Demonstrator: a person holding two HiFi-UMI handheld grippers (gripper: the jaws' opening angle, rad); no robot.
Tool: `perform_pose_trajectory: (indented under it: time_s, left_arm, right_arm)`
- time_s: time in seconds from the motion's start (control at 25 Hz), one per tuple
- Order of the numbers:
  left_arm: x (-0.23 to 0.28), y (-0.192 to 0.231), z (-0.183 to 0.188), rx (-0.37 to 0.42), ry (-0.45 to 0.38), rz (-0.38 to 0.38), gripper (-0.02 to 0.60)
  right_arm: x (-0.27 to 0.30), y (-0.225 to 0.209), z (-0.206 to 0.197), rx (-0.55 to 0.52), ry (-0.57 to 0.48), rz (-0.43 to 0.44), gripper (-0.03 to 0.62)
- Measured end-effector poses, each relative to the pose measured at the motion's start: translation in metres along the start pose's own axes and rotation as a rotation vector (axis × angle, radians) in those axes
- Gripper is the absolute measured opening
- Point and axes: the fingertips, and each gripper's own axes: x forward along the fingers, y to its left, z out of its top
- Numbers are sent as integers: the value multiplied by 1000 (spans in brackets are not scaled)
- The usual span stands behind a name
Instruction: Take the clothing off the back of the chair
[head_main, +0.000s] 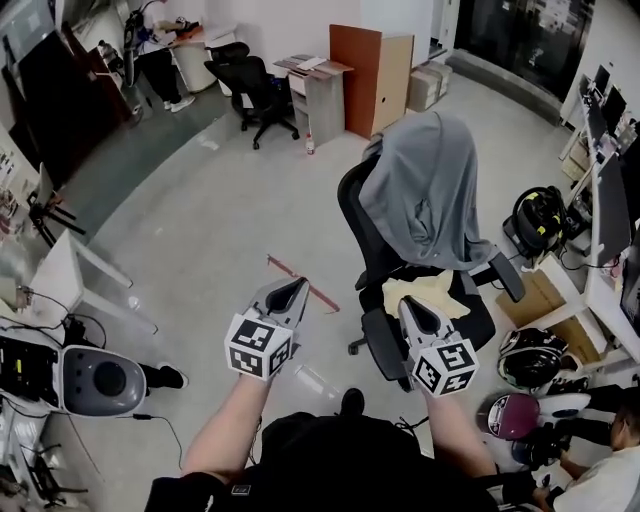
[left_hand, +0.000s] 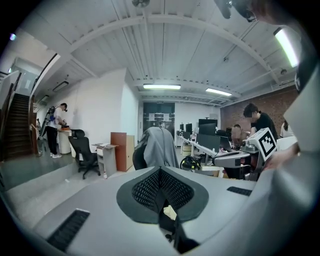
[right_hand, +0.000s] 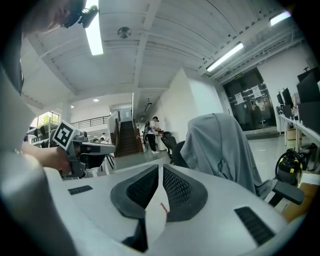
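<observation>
Head view: left claw (head_main: 291, 289), right claw (head_main: 413, 305) face chair (head_main: 352, 205)

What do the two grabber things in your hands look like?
Each one is a smooth light-grey shell that narrows to a pointed tip: the left gripper and the right gripper. Inside the tip are dark pads with a dotted mesh texture. On the back of each rides a white cube printed with black square markers. The person wears a black top.
</observation>
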Motion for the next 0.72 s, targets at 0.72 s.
perform_pose_trajectory:
  time_s: [0.72]
  left_arm:
    - [174, 7, 45, 76, -12, -169, 5]
  right_arm:
    - [17, -128, 6, 91, -10, -229, 105]
